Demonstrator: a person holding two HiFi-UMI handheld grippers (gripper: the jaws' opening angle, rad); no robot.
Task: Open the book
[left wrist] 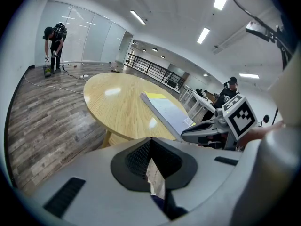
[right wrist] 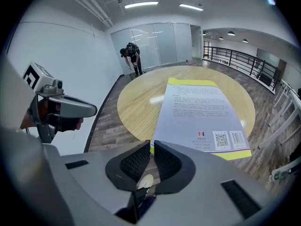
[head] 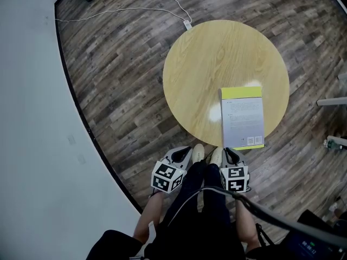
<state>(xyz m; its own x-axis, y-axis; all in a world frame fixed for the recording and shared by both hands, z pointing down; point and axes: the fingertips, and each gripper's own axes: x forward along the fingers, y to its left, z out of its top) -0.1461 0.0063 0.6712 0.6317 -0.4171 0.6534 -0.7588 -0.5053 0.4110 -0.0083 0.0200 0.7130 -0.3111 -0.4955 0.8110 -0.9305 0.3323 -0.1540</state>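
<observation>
Pale wood of a round table, set on a dark plank floor. Carries the book on its near right part: closed, flat, back cover up, pale blue-grey with a yellow-green band along the far and near edges, a barcode and a square code by the near edge. Overhangs the table's rim a little at the near end, just ahead of the right gripper. Shows that claw narrow: pads a thin slit apart, the book's near left corner right at the mouth of the slit, no clear press on it. Shows the left gripper pinched together at the tips, nothing between, held alongside the other, just off the table's near rim, left of the book and apart from it. Marker cubes toward the person's body, dark trousers and pale shoes between the two claws. Beyond the table, a white cable across the floor to a power strip. Far back by a glass wall, a person bent over.
</observation>
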